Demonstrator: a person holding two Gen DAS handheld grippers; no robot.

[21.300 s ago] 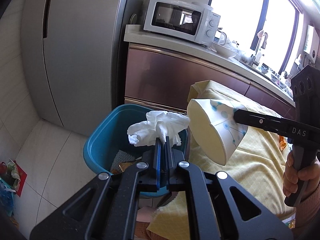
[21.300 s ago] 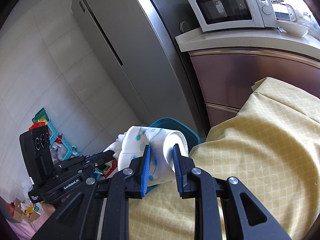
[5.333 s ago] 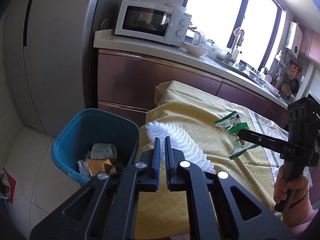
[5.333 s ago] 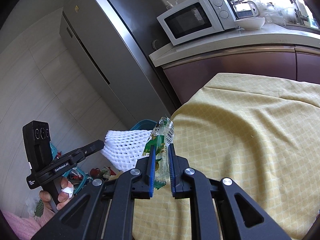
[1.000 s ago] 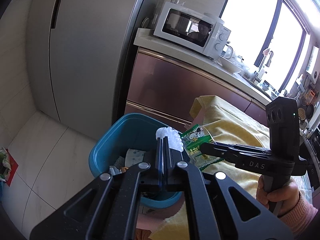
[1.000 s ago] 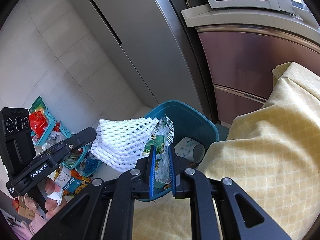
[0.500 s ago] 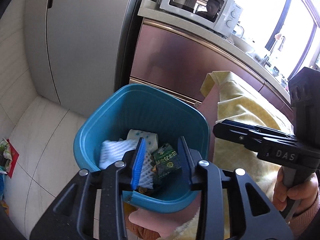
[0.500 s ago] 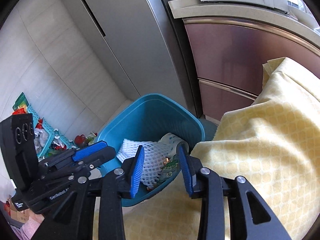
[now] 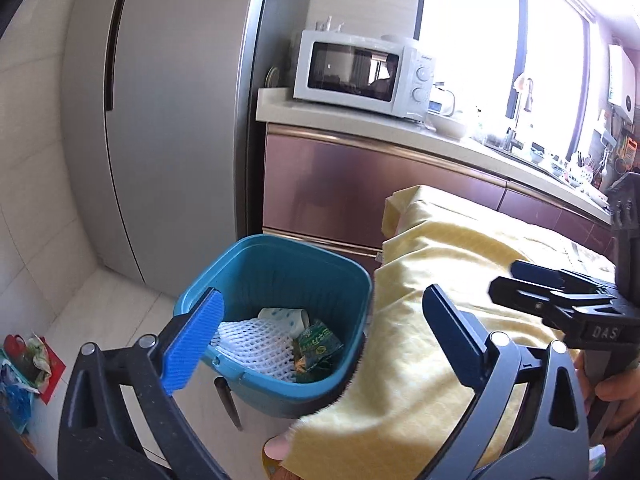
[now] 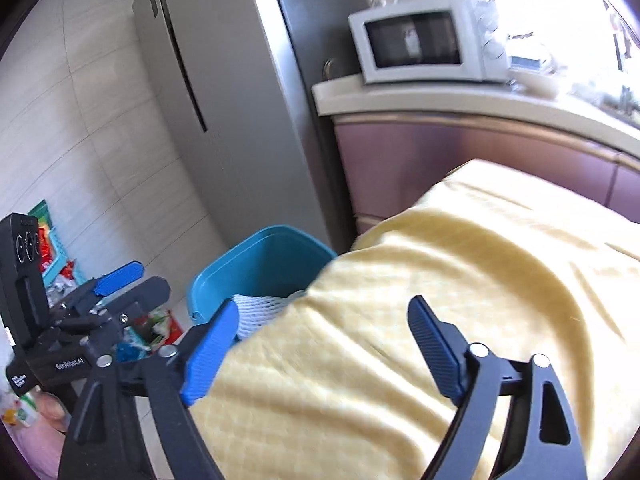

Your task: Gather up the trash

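Note:
A blue trash bin (image 9: 332, 268) stands on the floor beside the table. Inside lie a white foam net (image 9: 252, 340), a green snack wrapper (image 9: 316, 344) and a paper cup (image 9: 280, 316). My left gripper (image 9: 324, 332) is wide open and empty, above and in front of the bin. My right gripper (image 10: 320, 344) is wide open and empty over the yellow tablecloth (image 10: 440, 320). The bin (image 10: 260, 256) and a bit of the net (image 10: 264, 304) show past the cloth's edge in the right wrist view. The right gripper also shows in the left wrist view (image 9: 560, 292), and the left gripper in the right wrist view (image 10: 132, 280).
A tall grey fridge (image 9: 168, 120) stands behind the bin. A white microwave (image 9: 360, 72) sits on the counter (image 9: 400, 128) above brown cabinets. The cloth-covered table (image 9: 460, 280) is to the right of the bin. Coloured clutter (image 9: 24, 364) lies on the floor at the left.
Both grippers have opened wider and pulled back and up from the bin. The right gripper has swung over the tablecloth. The net and wrapper stay in the bin.

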